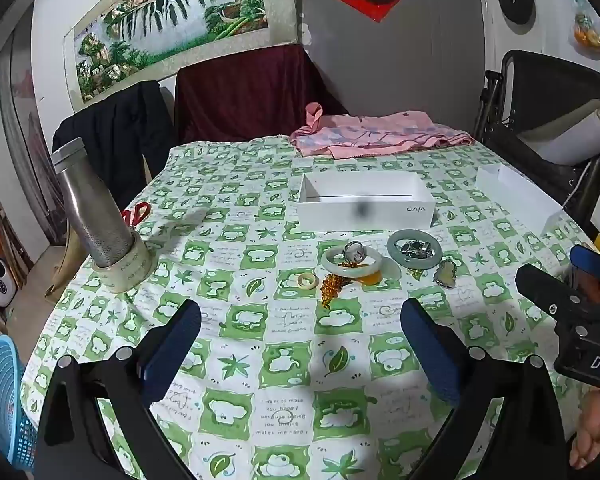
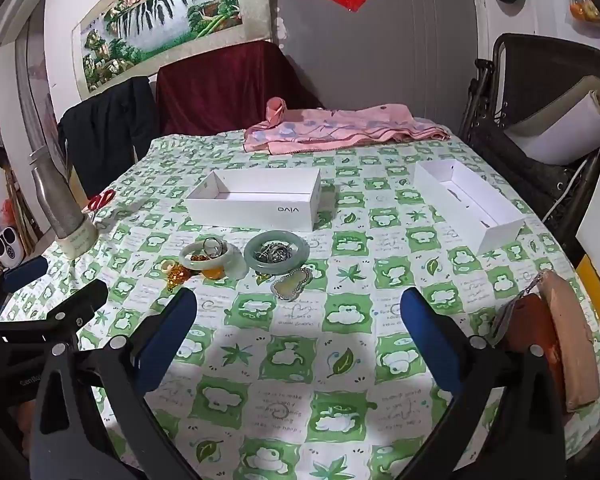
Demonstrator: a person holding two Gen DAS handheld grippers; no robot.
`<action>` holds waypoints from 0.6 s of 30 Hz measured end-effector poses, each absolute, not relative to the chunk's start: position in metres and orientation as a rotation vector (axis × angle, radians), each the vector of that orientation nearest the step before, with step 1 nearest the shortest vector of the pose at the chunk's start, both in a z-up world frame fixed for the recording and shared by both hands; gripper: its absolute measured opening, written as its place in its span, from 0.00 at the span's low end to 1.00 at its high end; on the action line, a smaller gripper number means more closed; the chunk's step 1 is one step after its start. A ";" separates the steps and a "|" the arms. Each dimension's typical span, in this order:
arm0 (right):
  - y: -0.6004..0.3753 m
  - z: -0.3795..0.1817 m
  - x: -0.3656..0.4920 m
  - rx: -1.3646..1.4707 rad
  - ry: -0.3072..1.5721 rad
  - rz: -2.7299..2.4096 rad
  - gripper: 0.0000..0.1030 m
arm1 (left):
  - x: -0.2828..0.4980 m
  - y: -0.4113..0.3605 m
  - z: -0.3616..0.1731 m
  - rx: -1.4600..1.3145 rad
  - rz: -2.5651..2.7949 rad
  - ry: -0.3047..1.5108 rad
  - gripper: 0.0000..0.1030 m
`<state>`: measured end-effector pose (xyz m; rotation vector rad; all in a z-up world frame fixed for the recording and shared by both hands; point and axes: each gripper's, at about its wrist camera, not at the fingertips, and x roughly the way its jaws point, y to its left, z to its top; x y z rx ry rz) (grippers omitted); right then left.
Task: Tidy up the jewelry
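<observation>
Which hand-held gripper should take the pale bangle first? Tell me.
Left, probably. The pale bangle lies nearly centred ahead of the open left hand-held gripper; for the right hand-held gripper it sits off to the left.

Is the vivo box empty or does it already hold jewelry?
Empty: the vivo box shows only bare white floor inside, and the bangles lie on the tablecloth before it.

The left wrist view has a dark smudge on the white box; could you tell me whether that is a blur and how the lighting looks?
Left wrist: a blurred grey patch sits on the white box, only in this view; right wrist: the same box looks clean, and a bright patch lies on the tablecloth; both bend at the edges.
</observation>
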<state>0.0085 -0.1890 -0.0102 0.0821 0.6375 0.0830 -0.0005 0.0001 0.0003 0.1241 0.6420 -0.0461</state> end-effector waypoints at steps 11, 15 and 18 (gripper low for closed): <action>-0.188 0.001 -0.002 0.079 0.618 0.086 0.94 | -0.008 -0.001 0.009 0.121 -0.038 0.641 0.96; -0.189 0.001 -0.005 0.080 0.605 0.083 0.94 | -0.008 0.001 0.010 0.118 -0.039 0.640 0.96; -0.189 0.002 -0.006 0.079 0.603 0.082 0.94 | -0.010 0.000 0.010 0.120 -0.038 0.637 0.96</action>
